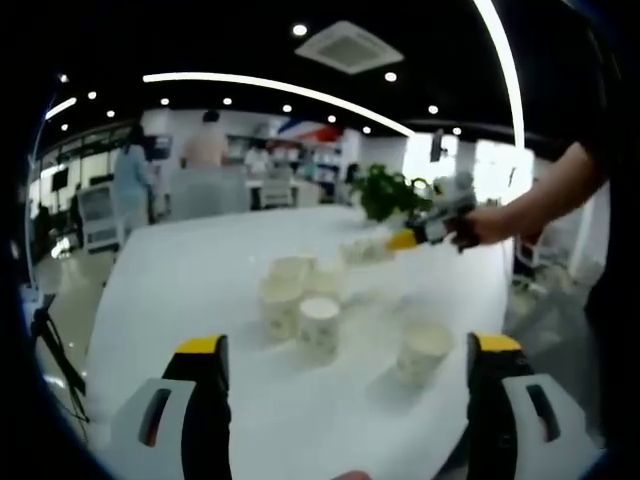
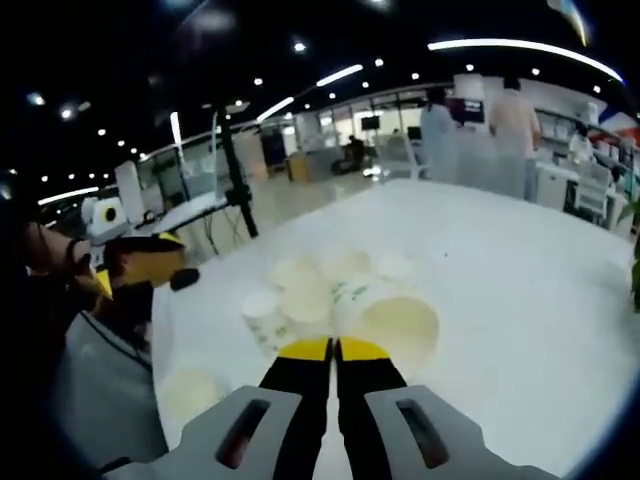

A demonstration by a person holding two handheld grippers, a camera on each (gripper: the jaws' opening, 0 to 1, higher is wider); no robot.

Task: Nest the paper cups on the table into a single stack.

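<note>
white round worktop (image 1: 200, 290) carried scattered white paper cups (image 1: 318, 325); my left claw (image 1: 345, 360) gaped apart, my right claw (image 2: 334, 352) was pressed together, empty.

From where I sit, motion blur softens the cups (image 2: 340, 290) in the right gripper view so I cannot count them or read their green print, the far cups (image 1: 365, 250) beside the right gripper (image 1: 405, 240) are blurred too, and the table (image 1: 200, 290) is cut off.
</note>
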